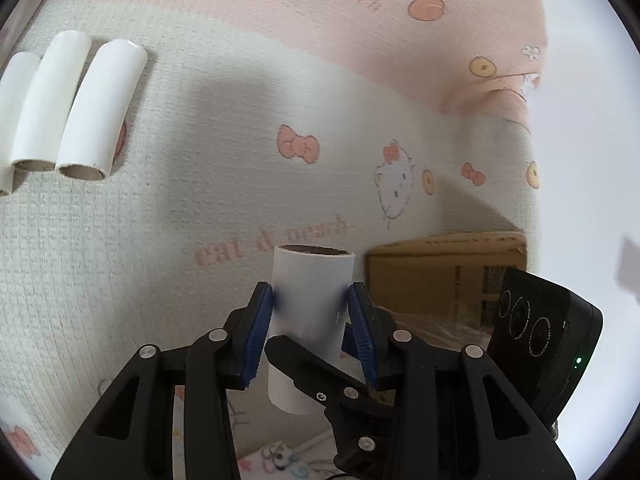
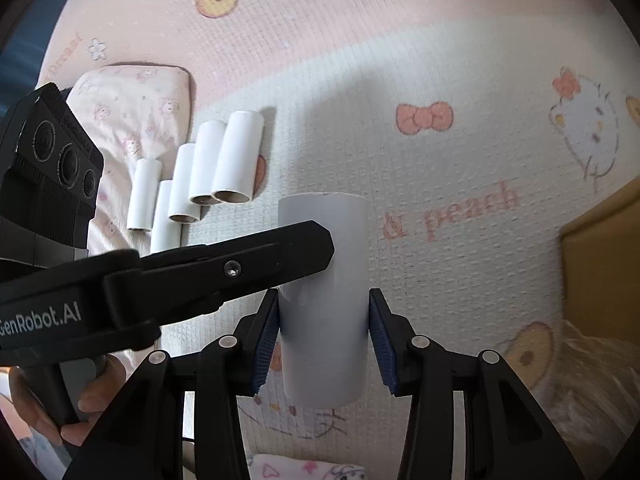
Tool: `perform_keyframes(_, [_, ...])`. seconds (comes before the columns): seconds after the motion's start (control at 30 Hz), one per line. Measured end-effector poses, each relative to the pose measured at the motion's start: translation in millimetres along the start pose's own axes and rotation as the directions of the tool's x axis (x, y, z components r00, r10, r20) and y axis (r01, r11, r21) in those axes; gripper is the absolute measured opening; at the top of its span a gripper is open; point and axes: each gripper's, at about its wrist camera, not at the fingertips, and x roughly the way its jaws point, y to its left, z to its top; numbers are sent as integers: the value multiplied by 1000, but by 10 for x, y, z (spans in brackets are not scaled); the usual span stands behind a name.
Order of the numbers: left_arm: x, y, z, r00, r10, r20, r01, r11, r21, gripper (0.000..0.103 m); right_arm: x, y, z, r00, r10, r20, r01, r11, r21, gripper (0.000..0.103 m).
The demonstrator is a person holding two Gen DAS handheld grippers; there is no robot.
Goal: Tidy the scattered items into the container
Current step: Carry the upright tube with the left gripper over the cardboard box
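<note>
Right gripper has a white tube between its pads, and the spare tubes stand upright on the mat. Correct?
No: the right wrist view shows the spare tubes lying on their sides on the mat. The right gripper does have a white tube between its pads.

looking steeply down from each wrist, close over the blue-padded claws; sharing the white cardboard tube (image 1: 310, 320) (image 2: 324, 300) ahead between the pads.

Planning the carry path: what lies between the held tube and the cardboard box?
Only bare printed sheet separates the tube from the box, in the right wrist view.
</note>
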Motion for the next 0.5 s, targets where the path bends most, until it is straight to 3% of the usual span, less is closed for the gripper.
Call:
perform_keyframes(0.17, [-38, -102, -115, 999, -19, -26, 19, 1000, 6, 48, -255, -51, -139, 998, 53, 17, -52, 999, -14, 41])
perform_keyframes(0.5, [-292, -497, -299, 999, 17, 48, -21, 997, 76, 48, -607, 36, -302, 991, 66, 114, -64, 998, -20, 41])
